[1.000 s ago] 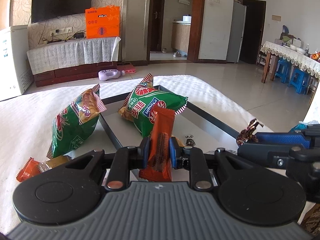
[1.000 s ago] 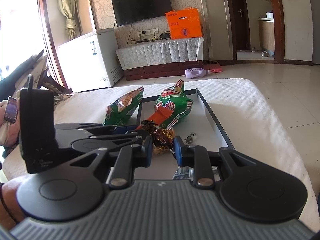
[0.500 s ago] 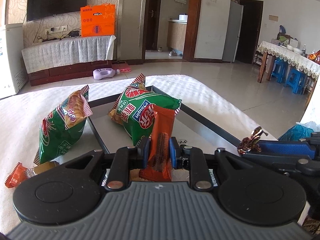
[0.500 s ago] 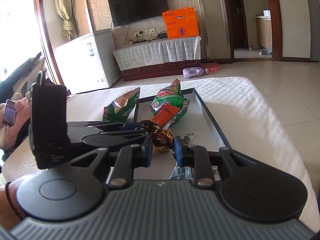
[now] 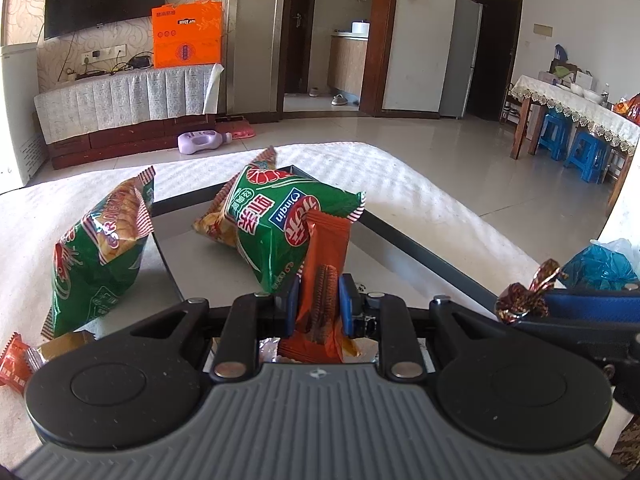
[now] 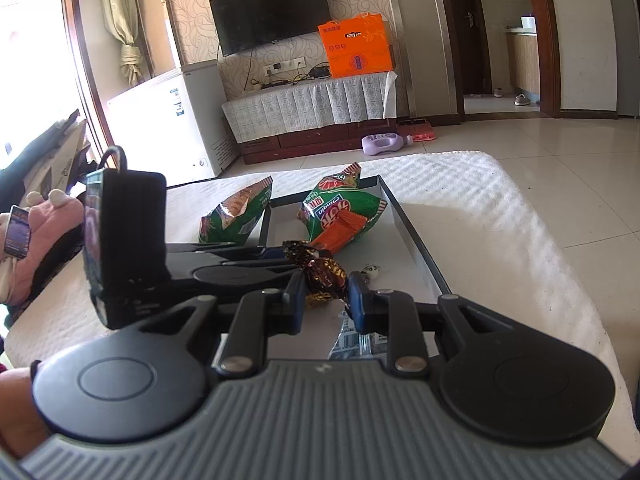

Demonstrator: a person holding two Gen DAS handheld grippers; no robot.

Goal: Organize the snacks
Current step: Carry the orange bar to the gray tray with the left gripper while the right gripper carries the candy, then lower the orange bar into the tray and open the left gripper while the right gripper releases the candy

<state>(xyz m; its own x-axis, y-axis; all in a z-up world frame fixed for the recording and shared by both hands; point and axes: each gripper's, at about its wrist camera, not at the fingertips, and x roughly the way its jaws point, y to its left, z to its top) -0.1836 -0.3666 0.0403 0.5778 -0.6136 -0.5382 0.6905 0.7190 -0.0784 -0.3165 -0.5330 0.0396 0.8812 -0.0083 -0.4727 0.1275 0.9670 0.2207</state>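
The left claw (image 5: 319, 306) pinches an upright orange biscuit packet (image 5: 325, 268) between its blue pads, over the near end of the dark-rimmed tray (image 5: 420, 246). The right claw (image 6: 326, 300) is pressed onto a brown foil candy (image 6: 322, 276), which also shows at 3 o'clock in the left wrist view. One green chip bag (image 5: 276, 220) lies inside the tray at 12 o'clock from the left claw, touching the orange packet's top. A second green chip bag (image 5: 100, 252) leans against the tray's outer rim at 10 o'clock, on the white cloth-covered bench (image 5: 400, 176). A small orange sachet (image 5: 14, 364) sits on the cloth at 9 o'clock. A tiny wrapped sweet (image 6: 372, 270) rests on the tray floor just beyond the right claw.
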